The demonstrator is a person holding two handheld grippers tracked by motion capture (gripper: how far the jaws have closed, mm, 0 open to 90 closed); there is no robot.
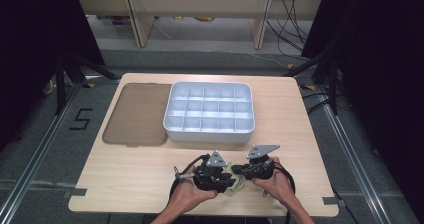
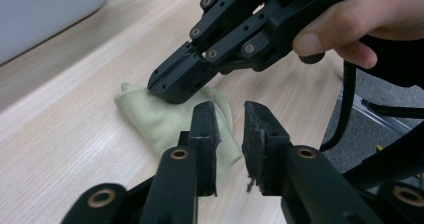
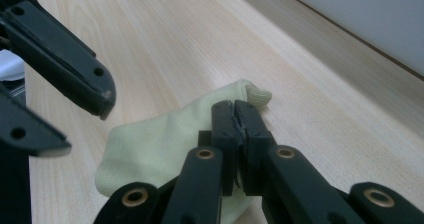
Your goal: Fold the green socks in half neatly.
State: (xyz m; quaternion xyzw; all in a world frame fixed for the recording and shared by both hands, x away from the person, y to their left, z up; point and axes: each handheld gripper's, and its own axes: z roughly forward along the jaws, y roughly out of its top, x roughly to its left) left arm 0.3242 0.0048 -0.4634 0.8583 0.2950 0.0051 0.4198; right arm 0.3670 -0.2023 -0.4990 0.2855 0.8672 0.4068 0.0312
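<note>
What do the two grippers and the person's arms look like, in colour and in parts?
Both the left gripper and the right gripper are black, with brass-coloured rivets at the joints and flat rectangular jaws. Each carries a grey three-cornered plate on top and trails a black cable. The forearms are bare, without sleeves.

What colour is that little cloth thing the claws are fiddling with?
The cloth is a pale yellowish green, clearest in the right gripper view.

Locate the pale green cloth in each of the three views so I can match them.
High view: pale green cloth near the table's front edge, between the two grippers.
Left gripper view: centre, just beyond the open jaws, under the right gripper.
Right gripper view: lower centre, beneath the shut jaws.
Shared landmark: white compartment tray.
</note>
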